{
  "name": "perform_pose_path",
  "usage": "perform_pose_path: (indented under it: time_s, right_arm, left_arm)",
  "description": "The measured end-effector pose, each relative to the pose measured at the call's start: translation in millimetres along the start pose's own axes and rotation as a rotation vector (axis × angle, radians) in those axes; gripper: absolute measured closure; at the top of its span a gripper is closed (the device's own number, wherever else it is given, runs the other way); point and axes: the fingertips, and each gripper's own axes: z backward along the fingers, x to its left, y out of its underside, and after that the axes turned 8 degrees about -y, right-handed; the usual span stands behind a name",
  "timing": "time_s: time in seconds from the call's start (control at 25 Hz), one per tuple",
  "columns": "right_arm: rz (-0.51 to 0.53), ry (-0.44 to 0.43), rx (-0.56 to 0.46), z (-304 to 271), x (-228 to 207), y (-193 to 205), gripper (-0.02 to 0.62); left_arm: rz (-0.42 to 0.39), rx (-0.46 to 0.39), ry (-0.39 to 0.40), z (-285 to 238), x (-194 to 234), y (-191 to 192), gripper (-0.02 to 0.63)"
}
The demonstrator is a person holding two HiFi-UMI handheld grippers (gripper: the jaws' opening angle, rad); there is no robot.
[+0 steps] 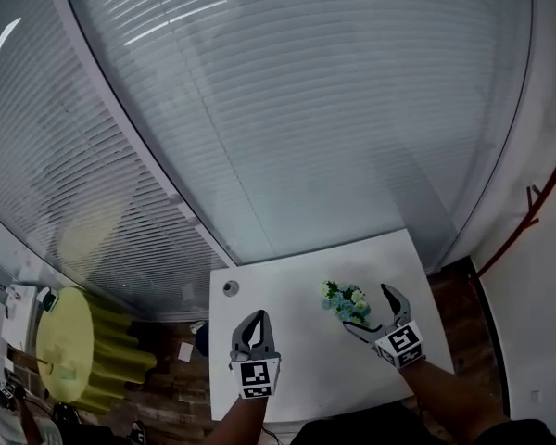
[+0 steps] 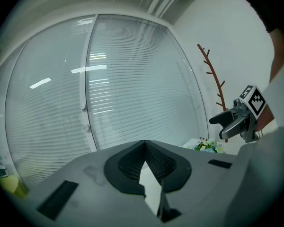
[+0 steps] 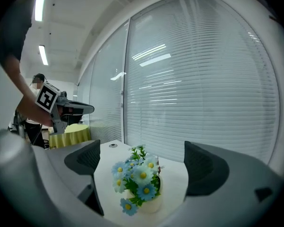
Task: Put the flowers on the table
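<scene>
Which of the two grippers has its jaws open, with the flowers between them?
The right gripper: its jaws stand wide apart on either side of the flowers, not touching them. The left gripper has its jaws together, with nothing between.

We've got matt grey plastic on the right gripper (image 3: 141, 161) and the left gripper (image 2: 144, 144), whose dark pads are finely ribbed. The flowers (image 3: 135, 171) look like soft cloth petals in a smooth cream pot (image 3: 150, 205) on a smooth, matt white table (image 1: 287, 341). A yellow tablecloth (image 1: 111, 350) hangs in folds nearby.

Slatted blinds (image 1: 306, 109) behind white table (image 1: 287, 295); brown floor (image 1: 452, 309)
</scene>
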Motion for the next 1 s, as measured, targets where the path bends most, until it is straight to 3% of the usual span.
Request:
perform_pose_path:
  time_s: [0.36, 0.6, 0.64, 0.68, 0.76, 1.0]
  right_arm:
    - [-0.016, -0.003, -0.049, 11.1, -14.1, -26.2, 0.041]
    - [-0.029, 0.025, -0.064, 15.9, -19.5, -24.2, 0.131]
    - [-0.026, 0.036, -0.066, 17.4, -21.3, -22.5, 0.16]
    - [-0.022, 0.052, -0.068, 19.1, -24.1, -21.3, 0.231]
    - [-0.014, 0.073, -0.072, 20.9, -29.5, -21.2, 0.45]
    - [-0.007, 0.067, -0.075, 23.7, -36.0, -23.0, 0.531]
  left_arm:
    - [0.036, -0.026, -0.026, 10.7, 1.4, -18.8, 0.601]
    - [0.016, -0.044, -0.034, 6.8, 7.8, -29.2, 0.601]
    - [0.015, -0.044, -0.035, 6.6, 7.1, -28.2, 0.601]
    - [0.013, -0.041, -0.034, 6.3, 6.3, -27.2, 0.601]
    - [0.011, -0.035, -0.03, 5.5, 5.4, -25.7, 0.601]
    - [0.018, -0.025, -0.039, 6.4, 1.8, -20.4, 0.601]
